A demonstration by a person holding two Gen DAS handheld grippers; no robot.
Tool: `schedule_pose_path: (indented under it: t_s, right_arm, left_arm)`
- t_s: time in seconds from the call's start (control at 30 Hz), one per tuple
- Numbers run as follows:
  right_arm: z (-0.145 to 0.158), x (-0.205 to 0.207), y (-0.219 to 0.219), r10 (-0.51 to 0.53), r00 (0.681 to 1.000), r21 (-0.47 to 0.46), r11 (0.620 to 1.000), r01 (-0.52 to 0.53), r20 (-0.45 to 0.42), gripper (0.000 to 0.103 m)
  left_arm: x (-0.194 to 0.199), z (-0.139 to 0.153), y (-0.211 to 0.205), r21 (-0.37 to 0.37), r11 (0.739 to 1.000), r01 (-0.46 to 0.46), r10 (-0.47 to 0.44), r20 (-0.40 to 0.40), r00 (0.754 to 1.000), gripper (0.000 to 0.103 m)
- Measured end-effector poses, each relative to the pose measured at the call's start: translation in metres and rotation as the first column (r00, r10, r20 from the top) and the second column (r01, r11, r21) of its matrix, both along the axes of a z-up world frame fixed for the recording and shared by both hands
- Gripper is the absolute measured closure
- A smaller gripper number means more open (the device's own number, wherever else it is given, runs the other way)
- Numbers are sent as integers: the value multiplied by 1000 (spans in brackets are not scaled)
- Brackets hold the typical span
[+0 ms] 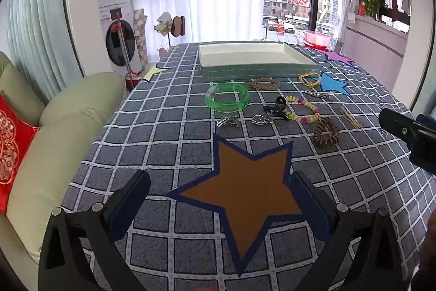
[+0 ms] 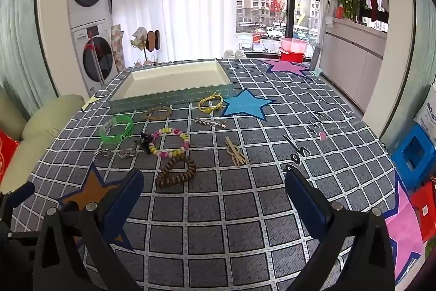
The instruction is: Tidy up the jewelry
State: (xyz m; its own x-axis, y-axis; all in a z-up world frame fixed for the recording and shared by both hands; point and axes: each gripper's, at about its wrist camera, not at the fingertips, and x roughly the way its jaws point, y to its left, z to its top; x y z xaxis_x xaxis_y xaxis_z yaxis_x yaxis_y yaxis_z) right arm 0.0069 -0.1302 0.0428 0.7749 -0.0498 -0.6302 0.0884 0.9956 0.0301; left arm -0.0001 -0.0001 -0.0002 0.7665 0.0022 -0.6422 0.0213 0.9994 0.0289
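A shallow teal tray (image 1: 256, 72) (image 2: 174, 98) with a white inside stands at the far side of the checked table. In front of it lie a green bangle (image 1: 227, 99) (image 2: 116, 128), a braided band (image 1: 265, 83) (image 2: 158, 113), a yellow hair tie (image 1: 309, 78) (image 2: 210, 103), a bead bracelet (image 1: 303, 108) (image 2: 169, 142), a brown coil tie (image 1: 325, 131) (image 2: 176, 171), clips and silver charms (image 1: 228, 122). My left gripper (image 1: 220, 187) is open and empty over an orange star. My right gripper (image 2: 214, 184) is open and empty, near the coil tie.
Paper stars lie on the cloth: orange (image 1: 242, 190), blue (image 2: 246, 104), purple (image 2: 286, 66), pink (image 2: 403, 231). A sofa (image 1: 54, 132) with a red cushion is at the left. Blue and red bins (image 2: 414, 154) stand at the right.
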Motion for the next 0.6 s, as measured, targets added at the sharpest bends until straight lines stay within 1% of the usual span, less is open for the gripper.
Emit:
schedule_pose_path:
  t_s: [0.1,0.13,0.2,0.3,0.6]
  right_arm:
    - [1,1,0,0,1000,2,1000,0,0,0]
    - [1,1,0,3,1000,-4,1000,-3,11,0]
    - [1,1,-1,5,1000,3,1000,-5,15,0]
    - [3,-1,7,5,1000,-3,1000,-5,21,0]
    - [2,1,5,16,1000,5,1000,-16,13,0]
  left_arm:
    - [-2,-1,-2,10,1000,-7,7,-12,1000,0]
    - [2,-2,1,-19,1000,5,-6,-34,999,0]
    - [2,-3,-2,-12,1000,-2,1,-39,999,0]
    - [-1,-1,-3,-12,1000,8,-8,-16,1000,0]
    - [2,0,2,-23,1000,5,-5,-21,1000,0]
